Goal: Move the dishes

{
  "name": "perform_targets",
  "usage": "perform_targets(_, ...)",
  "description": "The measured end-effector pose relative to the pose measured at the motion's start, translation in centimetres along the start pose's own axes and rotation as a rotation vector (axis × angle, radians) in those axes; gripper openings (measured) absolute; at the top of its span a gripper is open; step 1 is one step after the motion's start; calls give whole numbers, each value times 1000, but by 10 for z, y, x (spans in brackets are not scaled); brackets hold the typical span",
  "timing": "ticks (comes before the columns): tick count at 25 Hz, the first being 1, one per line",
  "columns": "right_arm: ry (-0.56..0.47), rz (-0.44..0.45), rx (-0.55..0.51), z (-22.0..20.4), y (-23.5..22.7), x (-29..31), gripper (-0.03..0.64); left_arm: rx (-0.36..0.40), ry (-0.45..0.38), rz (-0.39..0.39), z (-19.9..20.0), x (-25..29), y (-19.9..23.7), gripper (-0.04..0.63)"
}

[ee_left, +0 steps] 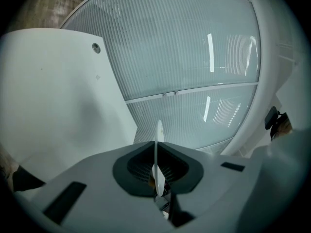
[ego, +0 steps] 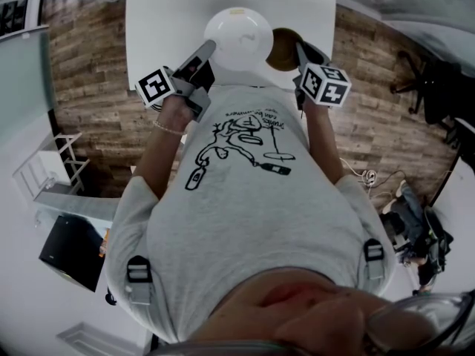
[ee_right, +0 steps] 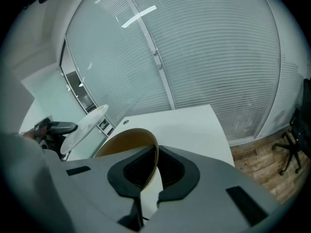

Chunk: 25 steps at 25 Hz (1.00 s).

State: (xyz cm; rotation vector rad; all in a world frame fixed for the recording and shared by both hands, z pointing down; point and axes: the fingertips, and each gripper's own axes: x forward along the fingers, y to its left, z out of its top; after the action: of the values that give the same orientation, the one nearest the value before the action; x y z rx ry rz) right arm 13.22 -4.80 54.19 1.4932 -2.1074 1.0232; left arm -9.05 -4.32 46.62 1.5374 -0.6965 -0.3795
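A white plate [ego: 239, 37] hangs over the near edge of the white table [ego: 159, 21], with my left gripper [ego: 208, 50] shut on its left rim. In the left gripper view the plate [ee_left: 158, 152] stands edge-on between the closed jaws of that gripper [ee_left: 158, 181]. A brown bowl [ego: 282, 50] sits just right of the plate, and my right gripper [ego: 300, 52] is shut on its rim. The right gripper view shows the bowl's [ee_right: 127, 143] tan wall pinched in the right gripper [ee_right: 151, 178], with the white plate [ee_right: 85, 125] tilted off to the left.
The white table [ee_right: 194, 125] stretches ahead toward a ribbed glass partition [ee_right: 218, 57]. A black office chair [ego: 424, 80] stands on the wood floor at the right. White shelving [ego: 44, 170] and a dark box [ego: 70, 252] are at the left.
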Motion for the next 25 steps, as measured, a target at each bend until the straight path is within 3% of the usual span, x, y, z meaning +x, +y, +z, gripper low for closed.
perform_targets(5,13,-17,33,-22,4,10,43,-2,9,8,-3,0,1,12)
perform_targets(14,4,-68,221,-56,-8,21,43,0,29,17,-7,1,6,12)
perform_targets(25,40,-148,316,-103,-26,40,43,-4,55,35,-10,0,14,12)
